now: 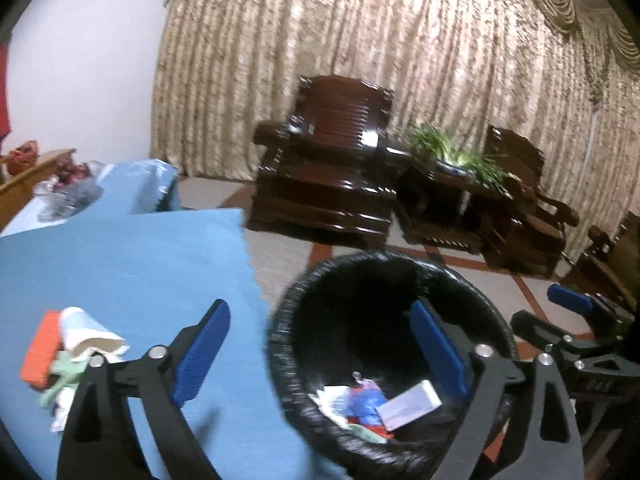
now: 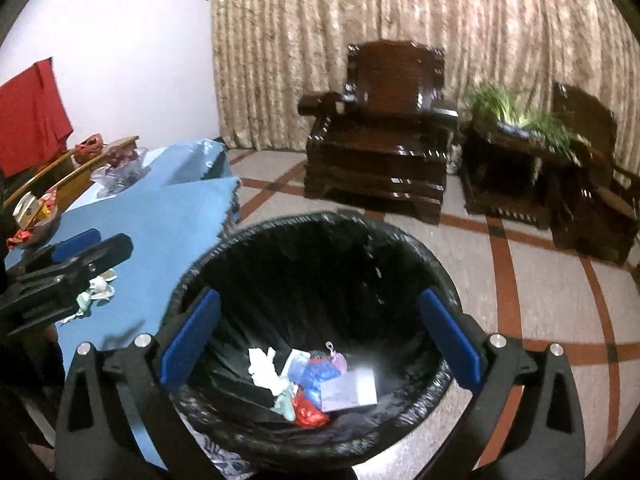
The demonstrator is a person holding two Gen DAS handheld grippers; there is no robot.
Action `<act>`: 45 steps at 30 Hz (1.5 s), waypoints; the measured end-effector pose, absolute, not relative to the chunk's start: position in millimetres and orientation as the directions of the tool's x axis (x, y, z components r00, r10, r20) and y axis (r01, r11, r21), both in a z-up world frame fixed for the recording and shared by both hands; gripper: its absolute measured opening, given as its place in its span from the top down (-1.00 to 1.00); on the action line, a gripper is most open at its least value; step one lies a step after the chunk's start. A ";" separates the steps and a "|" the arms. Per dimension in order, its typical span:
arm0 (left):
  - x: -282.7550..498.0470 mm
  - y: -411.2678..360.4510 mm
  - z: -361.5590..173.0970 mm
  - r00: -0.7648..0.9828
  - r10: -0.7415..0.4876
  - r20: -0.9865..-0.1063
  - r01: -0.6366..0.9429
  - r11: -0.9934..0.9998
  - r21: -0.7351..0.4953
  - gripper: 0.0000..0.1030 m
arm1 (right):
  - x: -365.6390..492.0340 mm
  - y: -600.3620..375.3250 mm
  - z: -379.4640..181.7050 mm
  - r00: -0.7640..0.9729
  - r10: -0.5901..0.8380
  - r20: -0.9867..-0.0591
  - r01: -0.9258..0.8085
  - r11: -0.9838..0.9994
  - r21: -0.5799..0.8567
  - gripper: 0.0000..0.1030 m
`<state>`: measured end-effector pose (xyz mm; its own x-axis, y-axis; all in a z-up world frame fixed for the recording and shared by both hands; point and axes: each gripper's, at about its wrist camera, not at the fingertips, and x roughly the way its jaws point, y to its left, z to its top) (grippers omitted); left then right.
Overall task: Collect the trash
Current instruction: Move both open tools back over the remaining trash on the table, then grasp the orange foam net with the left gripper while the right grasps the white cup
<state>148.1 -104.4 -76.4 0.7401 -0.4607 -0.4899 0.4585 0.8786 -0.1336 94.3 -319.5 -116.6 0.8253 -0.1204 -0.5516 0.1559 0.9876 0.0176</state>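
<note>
Because both grippers, left (image 1: 320,354) and right (image 2: 320,338), hang over the bin (image 2: 208,264), jaws apart and empty, trash (image 2: 316,386) lies inside; more scraps (image 1: 72,354) wait on the table (image 1: 120,256).

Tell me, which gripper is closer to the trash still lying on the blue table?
Left. The left gripper, open, straddles the table's edge with the trash pile just beside one finger. The right gripper, also open, hangs over the bin, farther from it.
</note>
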 end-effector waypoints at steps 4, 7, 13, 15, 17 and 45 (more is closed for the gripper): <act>144.2 -70.9 -66.2 0.780 -0.404 -0.478 0.404 0.908 -0.108 -0.87 | 100.1 -296.5 -105.2 0.844 -0.080 -0.530 0.103 0.995 0.015 -0.90; 138.5 -42.5 -63.1 0.805 -0.359 -0.472 0.354 0.930 -0.102 -0.88 | 108.0 -275.8 -100.6 0.853 -0.040 -0.521 0.058 0.998 0.019 -0.90; 132.1 18.7 -64.6 0.848 -0.247 -0.469 0.235 0.968 -0.085 -0.88 | 125.2 -236.3 -100.0 0.852 0.036 -0.522 -0.024 0.999 0.030 -0.90; 132.2 36.2 -66.4 0.855 -0.216 -0.471 0.200 0.976 -0.084 -0.88 | 130.1 -223.5 -100.4 0.850 0.055 -0.523 -0.047 0.998 0.029 -0.90; 131.0 51.2 -69.7 0.863 -0.189 -0.469 0.170 0.982 -0.083 -0.88 | 136.2 -208.7 -101.1 0.850 0.073 -0.521 -0.071 0.997 0.025 -0.90; 204.5 152.3 -154.9 0.792 -0.042 -0.609 0.007 0.998 -0.060 -0.58 | 251.3 -84.3 -155.3 0.779 0.216 -0.589 -0.232 0.971 0.049 -0.90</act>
<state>204.5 152.3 -154.9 0.7922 -0.0418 -0.6089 0.0067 0.9982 -0.0597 251.3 -84.3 -155.3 0.7785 0.2160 -0.5893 -0.2322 0.9714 0.0492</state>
